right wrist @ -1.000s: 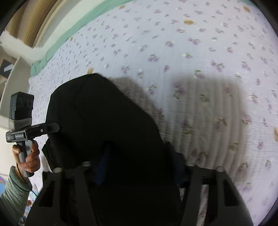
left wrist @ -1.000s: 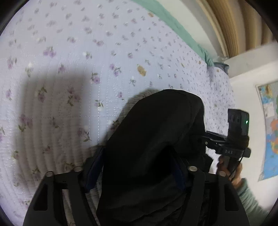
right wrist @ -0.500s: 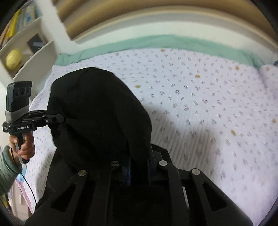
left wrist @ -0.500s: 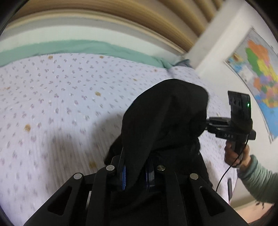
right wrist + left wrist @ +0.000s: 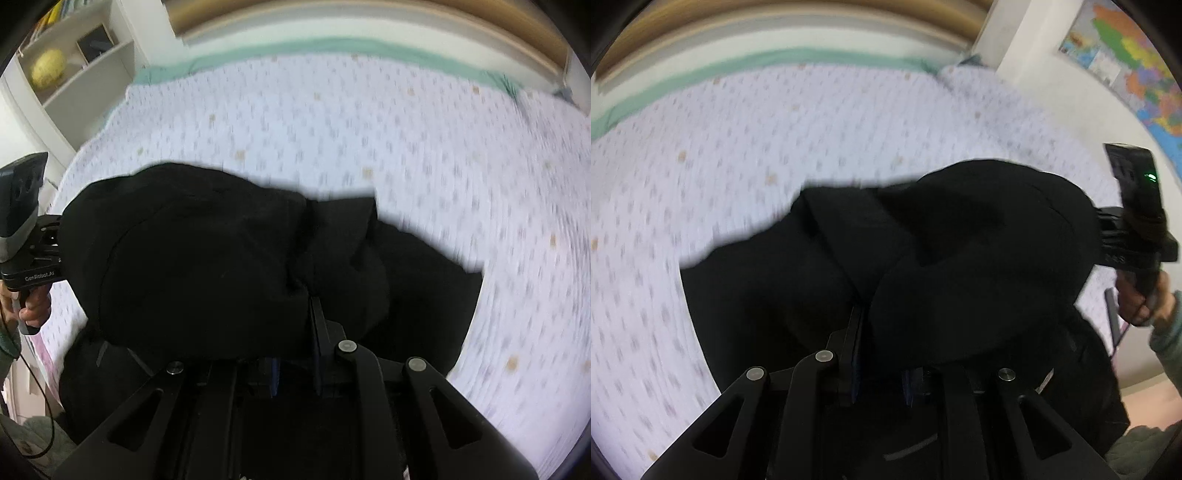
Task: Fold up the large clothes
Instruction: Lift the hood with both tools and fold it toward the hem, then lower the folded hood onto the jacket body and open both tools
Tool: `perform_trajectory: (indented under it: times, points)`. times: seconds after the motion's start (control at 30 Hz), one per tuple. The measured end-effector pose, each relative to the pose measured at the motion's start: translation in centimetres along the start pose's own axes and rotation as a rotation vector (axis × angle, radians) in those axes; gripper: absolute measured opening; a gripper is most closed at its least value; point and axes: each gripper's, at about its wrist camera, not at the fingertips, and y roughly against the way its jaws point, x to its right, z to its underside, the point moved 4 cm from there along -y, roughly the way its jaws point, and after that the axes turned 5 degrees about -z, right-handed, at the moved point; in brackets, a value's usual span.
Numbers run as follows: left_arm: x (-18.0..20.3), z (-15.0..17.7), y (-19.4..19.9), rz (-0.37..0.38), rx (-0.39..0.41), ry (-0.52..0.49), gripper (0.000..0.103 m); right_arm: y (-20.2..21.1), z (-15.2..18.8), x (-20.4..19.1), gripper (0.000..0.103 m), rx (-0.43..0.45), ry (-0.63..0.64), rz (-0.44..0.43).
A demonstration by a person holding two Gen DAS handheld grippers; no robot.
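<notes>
1. The left gripper (image 5: 879,354) and right gripper (image 5: 295,347) each clench an edge of the black garment (image 5: 960,258), so it hangs spread between them.
2. Beyond them, its far part drapes onto the floral bedspread (image 5: 443,147), likely for laying flat.

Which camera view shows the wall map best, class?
The left wrist view: the wall map appears in colour at the upper right, above the black garment that the left tongs grip. The right wrist view shows no map, only shelves and the bedspread.
</notes>
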Motion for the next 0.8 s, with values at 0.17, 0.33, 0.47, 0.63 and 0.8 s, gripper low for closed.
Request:
perform_trajectory:
  times: [0.17, 0.33, 0.47, 0.63, 0.8]
  points:
    - [0.6, 5.0, -2.2, -0.052, -0.093, 0.033, 0.018, -3.0, 5.8, -0.6, 0.019, -0.108, -0.046, 0.012]
    - [0.2, 6.0, 0.7, -0.07, -0.097, 0.046, 0.026, -1.3, 8.3, -0.3, 0.021, -0.151, -0.112, -0.023]
    - [-1.4, 4.8, 5.7, -0.058, -0.017, 0.121, 0.026, 3.5, 7.1, -0.8, 0.022, -0.071, -0.135, -0.046]
    - [-1.0, -0.5, 9.9, 0.099, 0.139, 0.22, 0.043, 7.0, 0.2, -3.3, 0.047, 0.103, -0.117, -0.124]
    - [0.8, -1.8, 5.7, 0.263, 0.044, 0.254, 0.049, 2.5, -3.0, -6.4, 0.052, 0.06, -0.083, -0.085]
